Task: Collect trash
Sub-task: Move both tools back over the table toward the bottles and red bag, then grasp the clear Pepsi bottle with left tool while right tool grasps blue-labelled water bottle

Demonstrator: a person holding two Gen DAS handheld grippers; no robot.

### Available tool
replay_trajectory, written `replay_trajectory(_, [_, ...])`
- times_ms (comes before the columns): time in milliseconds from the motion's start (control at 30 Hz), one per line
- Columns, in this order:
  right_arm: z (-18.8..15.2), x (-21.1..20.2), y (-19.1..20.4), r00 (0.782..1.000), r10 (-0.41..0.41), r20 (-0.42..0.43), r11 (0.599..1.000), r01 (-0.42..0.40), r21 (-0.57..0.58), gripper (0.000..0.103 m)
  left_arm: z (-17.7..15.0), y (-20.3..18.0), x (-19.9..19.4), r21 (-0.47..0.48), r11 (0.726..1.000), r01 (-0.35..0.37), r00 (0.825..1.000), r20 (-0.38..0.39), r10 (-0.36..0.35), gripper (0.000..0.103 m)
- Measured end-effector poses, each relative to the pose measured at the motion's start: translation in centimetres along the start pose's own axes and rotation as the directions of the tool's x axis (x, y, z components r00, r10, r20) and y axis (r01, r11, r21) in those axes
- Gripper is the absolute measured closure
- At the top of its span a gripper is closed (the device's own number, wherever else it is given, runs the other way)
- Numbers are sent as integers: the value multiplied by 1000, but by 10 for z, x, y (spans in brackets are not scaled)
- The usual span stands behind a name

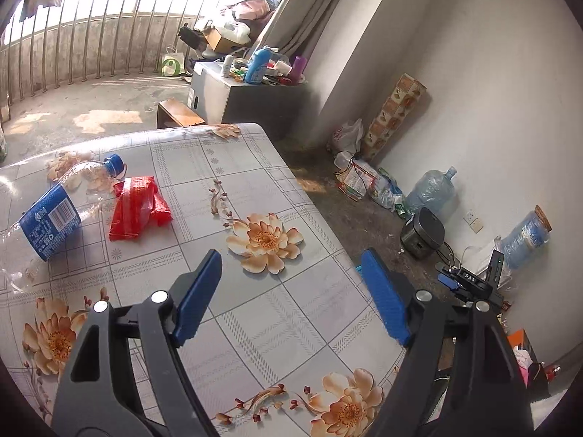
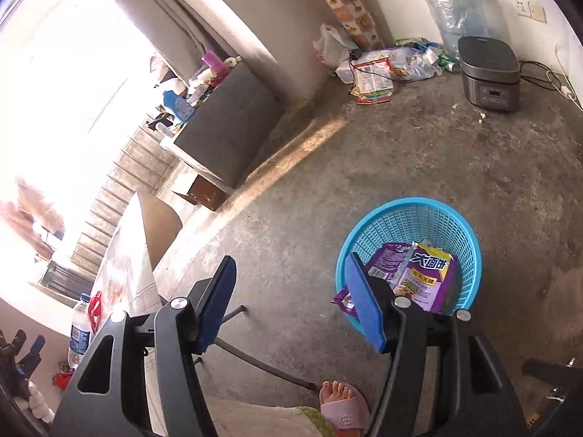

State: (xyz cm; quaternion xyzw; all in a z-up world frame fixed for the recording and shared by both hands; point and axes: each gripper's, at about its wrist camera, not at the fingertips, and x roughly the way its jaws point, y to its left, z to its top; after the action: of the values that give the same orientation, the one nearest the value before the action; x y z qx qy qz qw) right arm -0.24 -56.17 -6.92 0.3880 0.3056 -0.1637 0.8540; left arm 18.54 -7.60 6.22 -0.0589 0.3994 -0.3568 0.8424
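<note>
two grippers, both w/ jaws spread and holding nothing. left gripper [image 1: 291,291] hangs over the desk [image 1: 255,327], which has a floral checked cloth; its fingers sit above the near right part of the top, well apart from the trash. trash on the desk: a clear bottle [image 1: 54,211] w/ blue label and blue cap, lying on its side at the left, and a red wrapper [image 1: 136,208] just beside it on the right, close to the bottle's neck, maybe touching, can't tell. right gripper [image 2: 289,300] points down at the concrete floor [image 2: 364,167], its right finger overlapping the rim of a blue basket [image 2: 408,218] on the floor. basket holds a purple packet [image 2: 386,260] and a yellow-purple packet [image 2: 426,276], leaning vs the wall, part of the purple one sticking out over the rim. a foot in a pink slipper [image 2: 344,408] shows at the bottom edge, near the basket. grey cooker [image 2: 488,73] sits by the far wall, well apart from the basket.
</note>
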Motion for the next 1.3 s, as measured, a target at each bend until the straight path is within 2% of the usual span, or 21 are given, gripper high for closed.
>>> replay_trajectory(200, [6,-11,100,993,110,-29,981,-114,-160,42,-9,41,-42,-64,996,-66,995,73,70,28])
replay_trajectory(400, [-14,-2,194,971,197,-136,930,-229,-288,39,-25,86,-81,-165,978,-131,979,132,154,28])
replay_trajectory(567, [-38,21,255,942,235,-241,887,-309,-342,38,-34,123,-101,-237,956,-171,967,144,208,27])
replay_trajectory(700, [-58,42,297,914,255,-315,859,-364,-360,38,-35,147,-107,-257,943,-212,956,146,255,27])
replay_trajectory(833, [-72,71,328,877,273,-395,845,-415,-337,38,-21,169,-105,-250,939,-236,948,152,279,27])
replay_trajectory(900, [-78,86,344,861,275,-428,842,-431,-325,38,-8,181,-101,-234,936,-265,939,159,305,27])
replay_trajectory(933, [-81,94,351,849,282,-447,841,-443,-311,38,-4,187,-99,-229,932,-279,934,161,320,27])
replay_trajectory(967, [-85,101,359,828,303,-472,834,-470,-289,38,2,194,-97,-230,929,-291,929,162,332,27])
replay_trajectory(1067, [-98,126,388,752,377,-541,812,-549,-197,38,19,227,-88,-269,903,-335,916,132,379,28])
replay_trajectory(1167, [-118,152,420,697,398,-596,801,-581,-145,38,28,265,-73,-304,868,-393,900,67,431,40])
replay_trajectory(1233, [-135,170,440,660,402,-634,799,-591,-109,38,30,293,-57,-324,849,-417,899,-10,437,49])
replay_trajectory(1267, [-143,179,449,645,402,-650,800,-592,-93,38,29,306,-48,-338,840,-424,900,-54,432,58])
replay_trajectory(1300, [-151,187,458,630,402,-665,799,-596,-82,38,26,318,-38,-355,834,-423,904,-106,414,61])
